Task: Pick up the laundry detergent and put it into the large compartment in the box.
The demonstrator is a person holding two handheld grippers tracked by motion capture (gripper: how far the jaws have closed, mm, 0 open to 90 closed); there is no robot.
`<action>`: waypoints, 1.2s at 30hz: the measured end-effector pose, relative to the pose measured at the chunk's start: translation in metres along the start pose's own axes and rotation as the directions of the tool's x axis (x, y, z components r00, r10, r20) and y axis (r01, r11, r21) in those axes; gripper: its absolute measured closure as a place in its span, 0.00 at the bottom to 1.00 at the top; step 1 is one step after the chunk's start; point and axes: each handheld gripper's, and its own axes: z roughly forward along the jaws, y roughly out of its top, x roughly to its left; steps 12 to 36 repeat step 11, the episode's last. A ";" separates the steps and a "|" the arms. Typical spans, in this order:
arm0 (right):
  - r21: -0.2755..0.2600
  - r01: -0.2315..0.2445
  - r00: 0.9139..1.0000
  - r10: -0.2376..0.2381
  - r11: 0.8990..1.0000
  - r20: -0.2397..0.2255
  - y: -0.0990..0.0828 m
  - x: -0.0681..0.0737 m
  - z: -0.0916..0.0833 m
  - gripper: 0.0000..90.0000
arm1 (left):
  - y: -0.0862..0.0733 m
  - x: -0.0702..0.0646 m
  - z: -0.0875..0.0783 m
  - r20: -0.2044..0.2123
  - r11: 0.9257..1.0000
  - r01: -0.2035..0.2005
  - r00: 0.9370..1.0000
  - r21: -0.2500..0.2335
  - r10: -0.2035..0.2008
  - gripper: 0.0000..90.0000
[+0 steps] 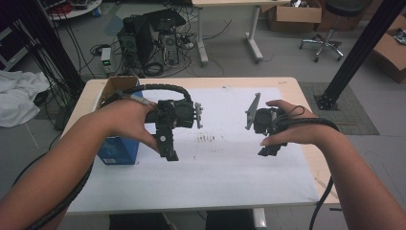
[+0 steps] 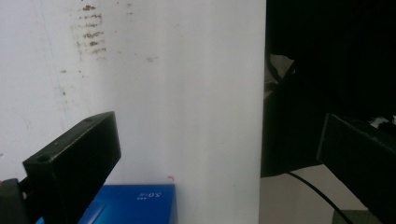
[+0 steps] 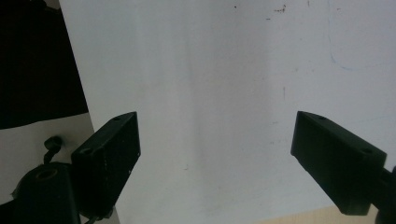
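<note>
Table (image 1: 292,86) w/ a white sheet (image 1: 225,167) over most of its top. On the sheet, approx center, a patch of brown smudge marks (image 1: 207,139); same marks show at 11 o'clock in the left gripper view (image 2: 91,32). A blue box (image 1: 117,151) stands at the sheet's 9 o'clock edge, w/ an open cardboard box (image 1: 112,86) right behind it at the table's 10 o'clock corner. Beyond the table on the floor: computer towers (image 1: 148,40) w/ tangled cables, a white cloth (image 1: 19,96) far left, a stool (image 1: 330,28) at 1 o'clock, and a black post (image 1: 359,48) leaning at right.

Left gripper (image 1: 168,154) is held over the sheet just right of the blue box, jaws pointing down toward 6 o'clock. In its own view (image 2: 219,154) the jaws are spread wide w/ nothing between them; the blue box's corner (image 2: 140,200) sits at 6 o'clock, close by the left jaw, not touching as far as I can tell. Nothing blocks the way between box and jaws.

Right gripper (image 1: 269,149) hovers over the sheet's right half, well apart from the box. In its own view (image 3: 215,154) jaws also spread wide, bare sheet between them.
</note>
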 end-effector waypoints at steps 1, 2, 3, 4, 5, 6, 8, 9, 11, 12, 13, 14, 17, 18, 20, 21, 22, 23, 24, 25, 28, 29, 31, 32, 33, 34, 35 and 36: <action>-0.002 0.000 1.000 0.000 1.000 -0.001 0.000 0.000 0.000 0.18 | 0.000 0.001 0.000 0.000 1.000 0.003 1.000 0.001 -0.003 0.00; -0.003 -0.002 1.000 0.002 1.000 -0.001 0.000 0.000 0.001 0.18 | 0.000 0.001 0.000 -0.002 1.000 0.004 1.000 0.000 -0.004 0.00; -0.001 0.000 1.000 0.000 1.000 -0.002 0.001 -0.001 0.001 0.18 | 0.000 0.002 0.000 -0.002 1.000 0.003 1.000 0.001 -0.003 0.00; 0.000 0.001 1.000 -0.001 1.000 -0.002 0.001 -0.001 0.001 0.18 | 0.000 0.002 0.000 -0.002 1.000 0.004 1.000 0.000 -0.004 0.00; 0.002 0.002 1.000 -0.002 1.000 -0.002 0.001 -0.001 0.001 0.18 | 0.000 0.003 0.000 -0.005 1.000 0.006 1.000 0.002 -0.006 0.00; 0.002 0.003 1.000 -0.003 1.000 -0.002 0.002 -0.001 0.001 0.18 | 0.000 0.003 -0.001 -0.006 1.000 0.005 1.000 0.002 -0.005 0.00; 0.003 0.002 1.000 -0.002 1.000 -0.002 0.002 -0.001 0.001 0.18 | 0.000 0.004 -0.002 -0.010 1.000 0.006 1.000 -0.001 -0.006 0.00; 0.001 0.000 1.000 0.000 1.000 -0.001 0.002 -0.001 0.001 0.18 | 0.000 0.004 -0.002 -0.010 1.000 0.006 1.000 -0.004 -0.006 0.00; 0.003 0.003 1.000 -0.003 1.000 -0.002 0.002 -0.001 0.001 0.18 | 0.000 0.004 -0.003 -0.015 1.000 0.006 1.000 -0.003 -0.006 0.00; 0.003 0.003 1.000 -0.003 1.000 -0.002 0.002 -0.001 0.001 0.18 | 0.000 0.004 -0.003 -0.015 1.000 0.006 1.000 -0.003 -0.006 0.00; 0.003 0.003 1.000 -0.003 1.000 -0.002 0.002 -0.001 0.001 0.18 | 0.000 0.004 -0.003 -0.015 1.000 0.006 1.000 -0.003 -0.006 0.00; 0.003 0.003 1.000 -0.003 1.000 -0.002 0.002 -0.001 0.001 0.18 | 0.000 0.004 -0.003 -0.015 1.000 0.006 1.000 -0.003 -0.006 0.00; 0.003 0.003 1.000 -0.003 1.000 -0.002 0.002 -0.001 0.001 0.18 | 0.000 0.004 -0.003 -0.015 1.000 0.006 1.000 -0.003 -0.006 0.00; 0.003 0.003 1.000 -0.003 1.000 -0.002 0.002 -0.001 0.001 0.18 | 0.000 0.004 -0.003 -0.015 1.000 0.006 1.000 -0.003 -0.006 0.00; 0.003 0.003 1.000 -0.003 1.000 -0.002 0.002 -0.001 0.001 0.18 | 0.000 0.004 -0.003 -0.015 1.000 0.006 1.000 -0.003 -0.006 0.00; 0.003 0.003 1.000 -0.003 1.000 -0.002 0.002 -0.001 0.001 0.18 | 0.000 0.004 -0.003 -0.015 1.000 0.006 1.000 -0.003 -0.006 0.00; 0.003 0.003 1.000 -0.003 1.000 -0.002 0.002 -0.001 0.001 0.18 | 0.000 0.004 -0.003 -0.015 1.000 0.006 1.000 -0.003 -0.006 0.00; 0.003 0.003 1.000 -0.003 1.000 -0.002 0.002 -0.001 0.001 0.18 | 0.000 0.004 -0.003 -0.015 1.000 0.006 1.000 -0.003 -0.006 0.00; 0.003 0.003 1.000 -0.003 1.000 -0.002 0.002 -0.001 0.001 0.18 | 0.000 0.004 -0.003 -0.015 1.000 0.006 1.000 -0.003 -0.006 0.00; 0.003 0.003 1.000 -0.003 1.000 -0.002 0.002 -0.001 0.001 0.18 | 0.000 0.004 -0.003 -0.015 1.000 0.006 1.000 -0.003 -0.006 0.00; 0.003 0.003 1.000 -0.003 1.000 -0.002 0.002 -0.001 0.001 0.18 | 0.000 0.004 -0.003 -0.015 1.000 0.006 1.000 -0.003 -0.006 0.00; 0.003 0.003 1.000 -0.003 1.000 -0.002 0.002 -0.001 0.001 0.18 | 0.000 0.004 -0.003 -0.015 1.000 0.006 1.000 -0.003 -0.006 0.00; 0.003 0.003 1.000 -0.003 1.000 -0.002 0.002 -0.001 0.001 0.18 | 0.000 0.004 -0.003 -0.015 1.000 0.006 1.000 -0.003 -0.006 0.00; 0.003 0.003 1.000 -0.003 1.000 -0.002 0.002 -0.001 0.001 0.18 | 0.000 0.004 -0.003 -0.015 1.000 0.006 1.000 -0.003 -0.006 0.00; 0.003 0.003 1.000 -0.003 1.000 -0.002 0.002 -0.001 0.001 0.18 | 0.000 0.004 -0.003 -0.015 1.000 0.006 1.000 -0.003 -0.006 0.00; 0.003 0.003 1.000 -0.003 1.000 -0.002 0.002 -0.001 0.001 0.18 | 0.000 0.004 -0.003 -0.015 1.000 0.006 1.000 -0.003 -0.006 0.00; 0.003 0.003 1.000 -0.003 1.000 -0.002 0.002 -0.001 0.001 0.18 | 0.000 0.004 -0.003 -0.015 1.000 0.006 1.000 -0.003 -0.006 0.00; 0.003 0.003 1.000 -0.003 1.000 -0.002 0.002 -0.001 0.001 0.18 | 0.000 0.004 -0.003 -0.015 1.000 0.006 1.000 -0.003 -0.006 0.00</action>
